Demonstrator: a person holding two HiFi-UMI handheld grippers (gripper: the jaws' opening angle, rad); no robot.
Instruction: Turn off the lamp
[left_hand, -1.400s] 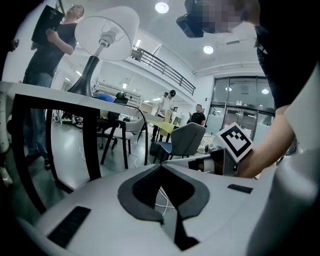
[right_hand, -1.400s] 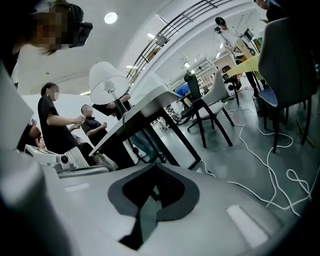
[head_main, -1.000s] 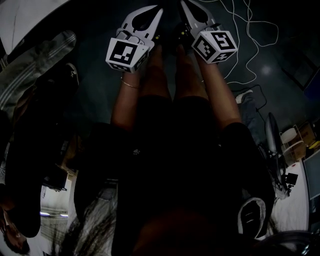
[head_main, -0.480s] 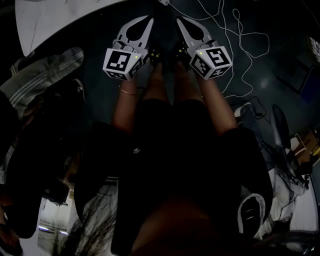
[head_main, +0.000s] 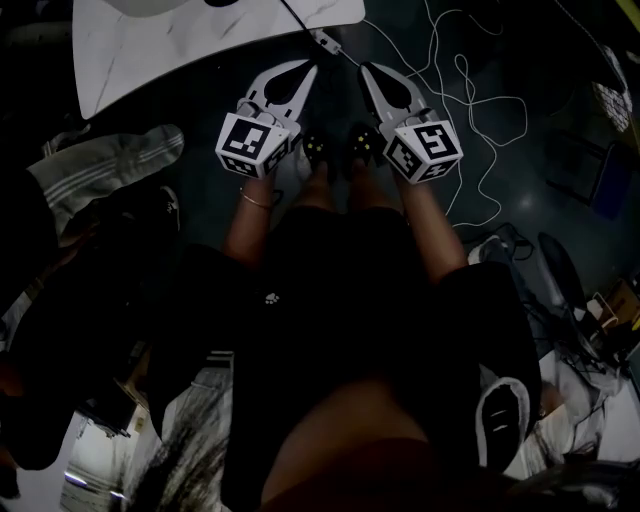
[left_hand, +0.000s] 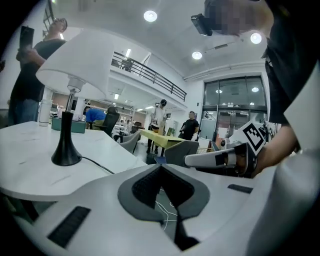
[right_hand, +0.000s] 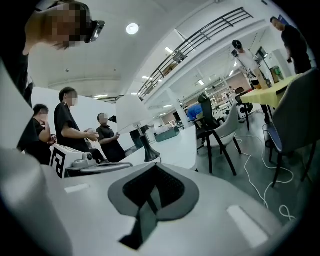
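The lamp (left_hand: 75, 75) has a white shade on a thin stem with a black flared base (left_hand: 66, 154). It stands on the white table (left_hand: 30, 170), and a black cord runs from its base. The right gripper view shows the lamp (right_hand: 136, 114) further off, at the table's end. In the head view both grippers are held side by side just short of the table edge (head_main: 230, 50). My left gripper (head_main: 310, 66) (left_hand: 160, 166) is shut and holds nothing. My right gripper (head_main: 365, 68) (right_hand: 156, 165) is shut and empty too. Neither touches the lamp.
White cables (head_main: 470, 90) loop over the dark floor to the right. A dark cord (head_main: 322, 40) hangs off the table edge between the grippers. People (right_hand: 70, 125) stand beyond the table, and another stands beside me (head_main: 100, 160). Chairs (right_hand: 220, 125) stand along the table's right side.
Both grippers have risen together, still shut. In the head view the white table has come further into the picture from the top.
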